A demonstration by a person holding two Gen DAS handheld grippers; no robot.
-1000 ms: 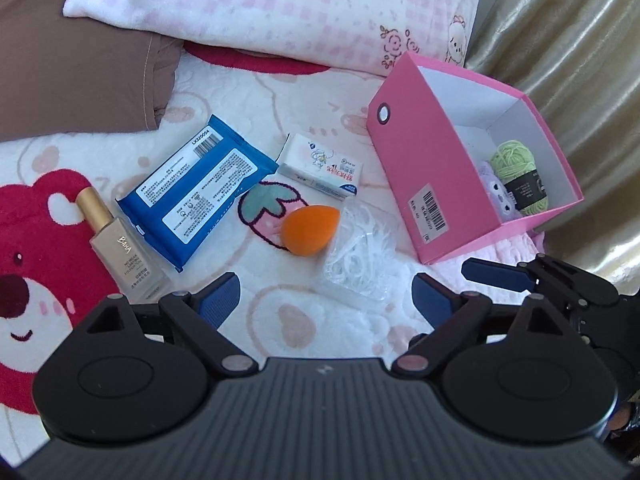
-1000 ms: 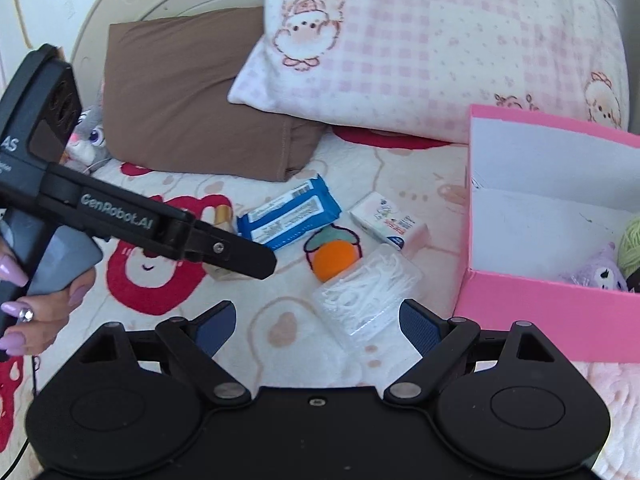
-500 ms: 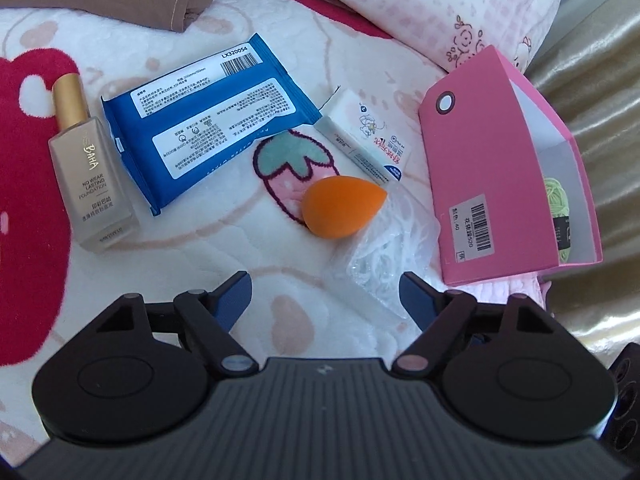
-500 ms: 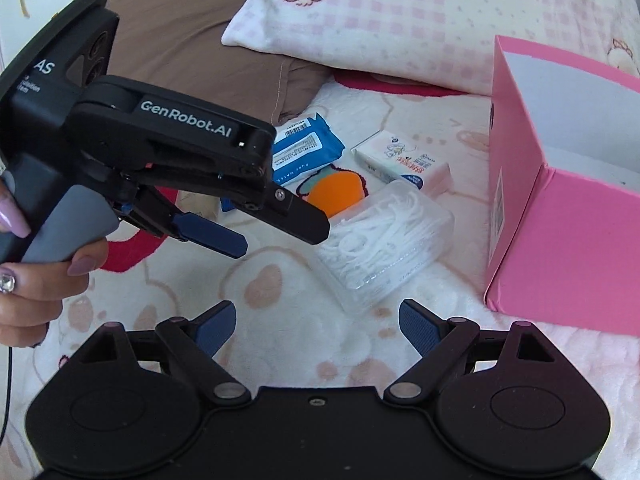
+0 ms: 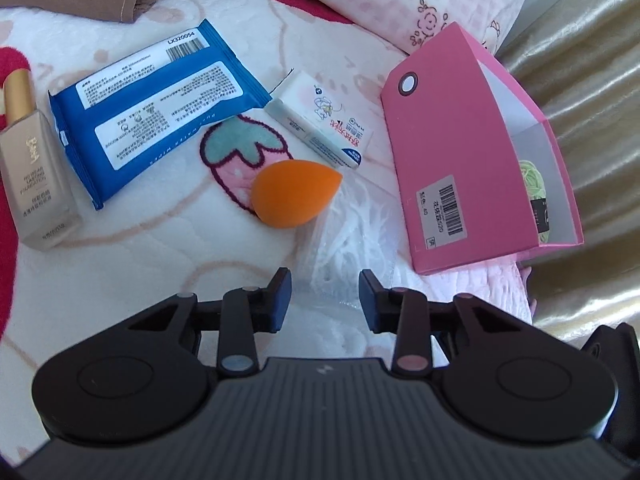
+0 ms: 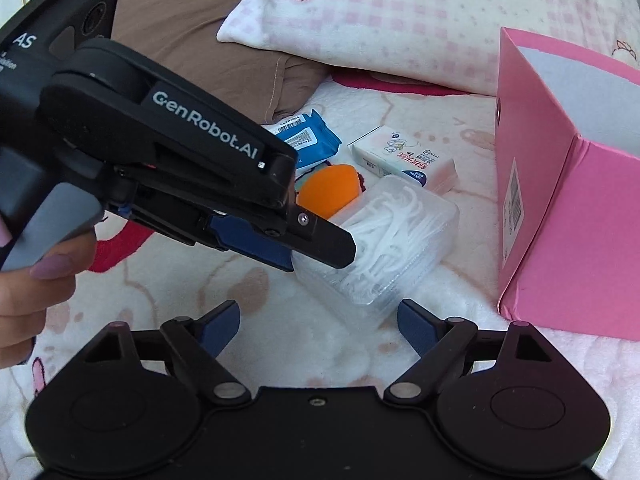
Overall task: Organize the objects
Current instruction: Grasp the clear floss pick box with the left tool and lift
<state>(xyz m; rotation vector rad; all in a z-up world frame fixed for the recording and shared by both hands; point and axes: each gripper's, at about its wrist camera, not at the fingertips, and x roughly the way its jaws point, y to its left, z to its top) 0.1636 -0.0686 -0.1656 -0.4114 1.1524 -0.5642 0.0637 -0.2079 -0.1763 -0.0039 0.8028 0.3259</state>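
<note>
A clear box of white floss picks (image 6: 400, 232) lies on the blanket beside the open pink box (image 6: 560, 220). My left gripper (image 6: 320, 256) reaches over the clear box's near left corner. In the left wrist view my left gripper (image 5: 324, 298) has its jaws closing, and the clear box (image 5: 352, 240) sits between the pads with a gap still showing at the left pad. My right gripper (image 6: 320, 316) stands open just short of the clear box, with nothing between its fingers. A person's hand (image 6: 32, 292) holds the left gripper's handle.
An orange makeup sponge (image 5: 296, 194), a blue wipes pack (image 5: 156, 112), a small tissue pack (image 5: 320, 124) and a foundation bottle (image 5: 32, 176) lie on the blanket. Green yarn (image 5: 534, 176) sits inside the pink box (image 5: 460, 160). Pillows (image 6: 400, 12) line the back, a curtain (image 5: 592, 80) the right.
Both grippers have come down toward the floss pick box. The left gripper's jaws have narrowed from wide open to a small gap around the box's end. The right gripper's jaws stayed wide.
</note>
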